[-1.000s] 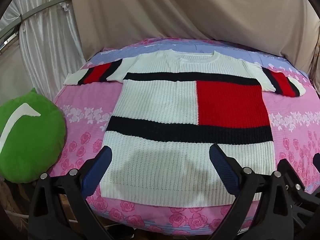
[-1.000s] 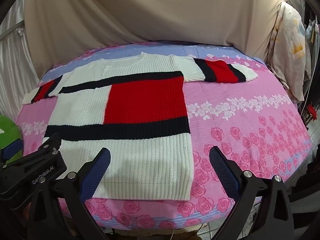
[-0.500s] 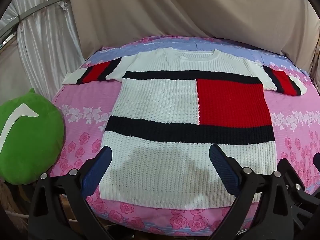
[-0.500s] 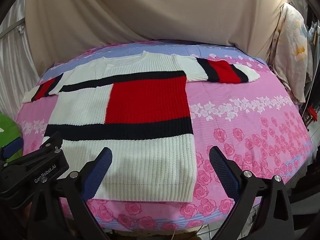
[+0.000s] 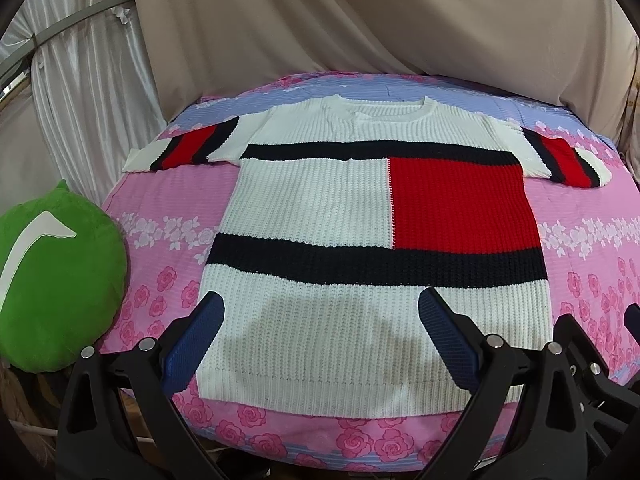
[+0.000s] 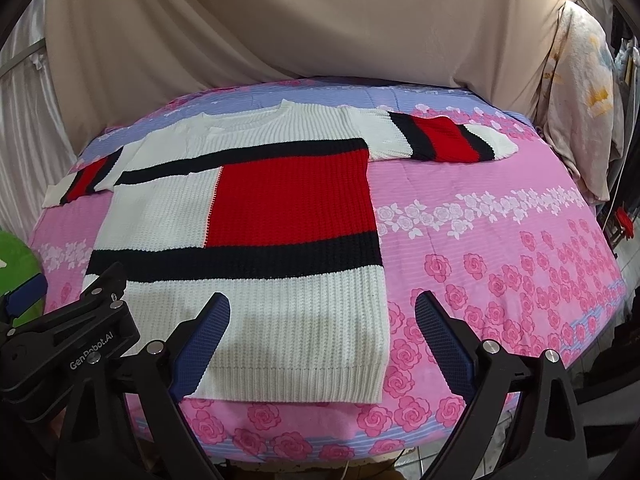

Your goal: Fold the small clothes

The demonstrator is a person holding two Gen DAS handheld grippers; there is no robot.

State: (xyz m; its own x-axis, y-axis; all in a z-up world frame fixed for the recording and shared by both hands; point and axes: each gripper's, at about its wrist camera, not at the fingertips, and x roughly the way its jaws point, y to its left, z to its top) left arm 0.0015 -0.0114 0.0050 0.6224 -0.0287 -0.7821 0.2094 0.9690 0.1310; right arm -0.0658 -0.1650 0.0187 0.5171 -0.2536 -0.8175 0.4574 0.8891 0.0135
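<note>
A knitted sweater (image 5: 360, 216), white with a red block and dark navy bands, lies flat and spread out on a pink rose-patterned sheet (image 5: 168, 208), neck at the far side, both short sleeves out to the sides. It also shows in the right wrist view (image 6: 256, 216). My left gripper (image 5: 320, 336) is open and empty, hovering over the sweater's near hem. My right gripper (image 6: 320, 336) is open and empty over the hem's right corner. The left gripper's body (image 6: 68, 344) shows at the lower left of the right wrist view.
A green plush cushion (image 5: 52, 280) sits off the sheet's left edge. Beige cloth (image 5: 360, 20) hangs behind the surface and white curtains (image 5: 80, 80) at the left. A floral pillow (image 6: 580, 112) leans at the far right. The sheet's near edge (image 6: 320, 436) drops off just below the hem.
Both grippers have eased slightly forward toward the sweater, so it looks a little larger. Both stay open and the sweater has not moved.
</note>
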